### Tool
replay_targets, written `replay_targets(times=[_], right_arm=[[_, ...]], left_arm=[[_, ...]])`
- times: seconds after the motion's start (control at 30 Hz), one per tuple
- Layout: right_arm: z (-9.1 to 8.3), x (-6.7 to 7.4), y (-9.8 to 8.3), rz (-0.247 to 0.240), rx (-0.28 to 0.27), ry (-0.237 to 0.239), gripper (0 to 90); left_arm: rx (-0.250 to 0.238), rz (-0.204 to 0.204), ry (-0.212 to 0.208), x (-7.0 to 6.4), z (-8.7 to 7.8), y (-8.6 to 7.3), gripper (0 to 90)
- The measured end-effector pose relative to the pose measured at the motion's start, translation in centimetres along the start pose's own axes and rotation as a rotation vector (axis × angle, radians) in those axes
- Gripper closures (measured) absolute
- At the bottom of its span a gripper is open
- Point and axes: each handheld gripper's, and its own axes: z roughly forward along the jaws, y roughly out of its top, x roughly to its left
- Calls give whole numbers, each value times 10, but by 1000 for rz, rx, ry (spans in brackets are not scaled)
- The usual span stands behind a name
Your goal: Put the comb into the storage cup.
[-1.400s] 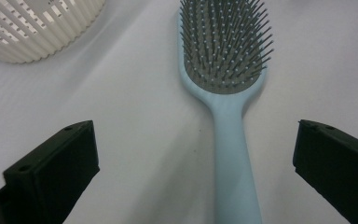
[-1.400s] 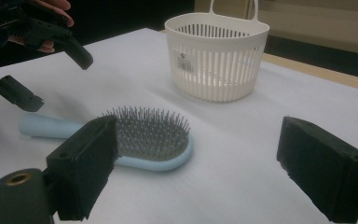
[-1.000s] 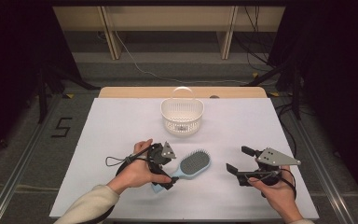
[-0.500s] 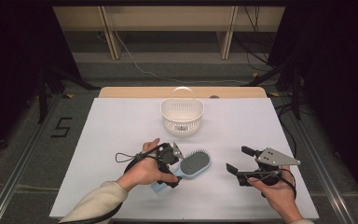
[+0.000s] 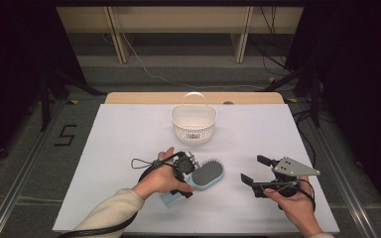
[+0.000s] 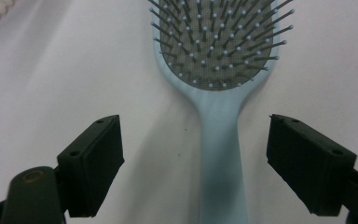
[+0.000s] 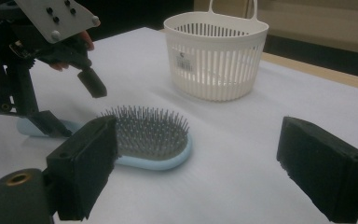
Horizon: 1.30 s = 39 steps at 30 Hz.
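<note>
Left gripper view: left gripper (image 6: 193,163) straddles the pale-blue plastic hairbrush (image 6: 221,140) handle on the white table (image 5: 119,144), jaws just been closing (pads not touching); right gripper (image 5: 255,170) stands wide.

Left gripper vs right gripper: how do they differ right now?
The left gripper is down over the hairbrush, its handle between the jaws, which have just been closing with gaps either side; the right gripper sits apart on the table with nothing between its jaws. The left points at the brush, the right toward the basket. Both are hand-held and open.
</note>
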Motion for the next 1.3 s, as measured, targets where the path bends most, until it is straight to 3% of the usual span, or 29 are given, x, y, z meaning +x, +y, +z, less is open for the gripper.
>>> replay_targets(times=[0.43,1.3], right_arm=[[0,0,0,2,-5,0,131],[0,0,0,2,-5,0,131]], left_arm=[[87,-2,-21,1,11,9,214],[109,-34,-44,4,19,15,244]])
